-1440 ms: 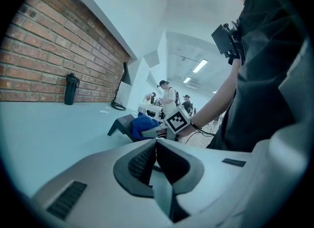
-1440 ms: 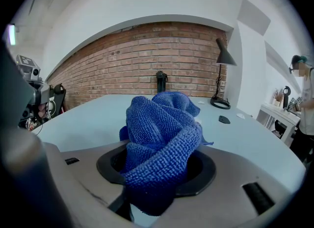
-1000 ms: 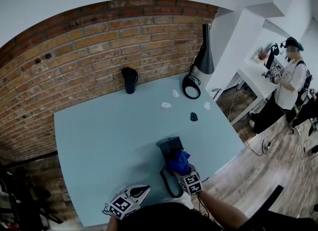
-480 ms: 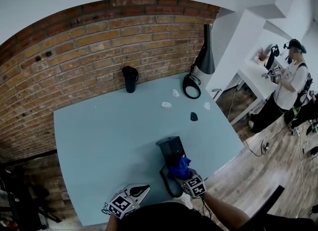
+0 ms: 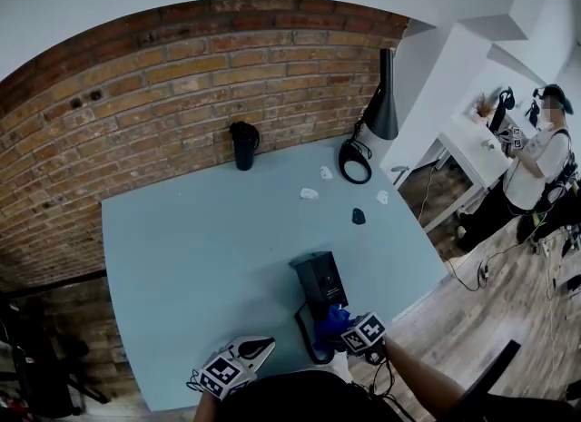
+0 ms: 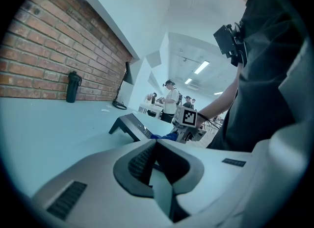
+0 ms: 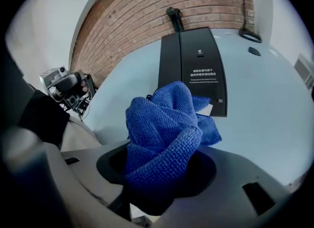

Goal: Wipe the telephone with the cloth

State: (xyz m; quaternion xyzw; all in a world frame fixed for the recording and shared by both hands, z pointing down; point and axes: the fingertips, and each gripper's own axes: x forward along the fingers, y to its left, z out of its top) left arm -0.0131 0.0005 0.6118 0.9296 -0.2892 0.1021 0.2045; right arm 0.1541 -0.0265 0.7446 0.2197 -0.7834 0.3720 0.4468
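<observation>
Two tongs are working at the table's point(image 5: 182, 257) 6 o'clock edge: the left gripper point(image 5: 258, 349) is hovering with its jaws together and nothing between them, while the right gripper point(image 5: 346, 331) is clamping its jaws on the one blue cloth point(image 5: 328, 323), bunched into a thick wad. That cloth is sitting at the 6 o'clock end of the single black telephone point(image 5: 320, 279), which is resting on the light blue table at about 5 o'clock, its sloped face tilting up toward the person. One dark bottle point(image 5: 242, 143) is standing upright at 12 o'clock against the brick wall point(image 5: 136, 93). One lamp point(image 5: 381, 103) with a round base is standing at 2 o'clock. Three small white scraps point(image 5: 310, 193) and one small dark object point(image 5: 358, 216) are lying between the lamp and the telephone. One other person point(image 5: 536, 152) is standing by a white desk at 3 o'clock, well apart from the table.
</observation>
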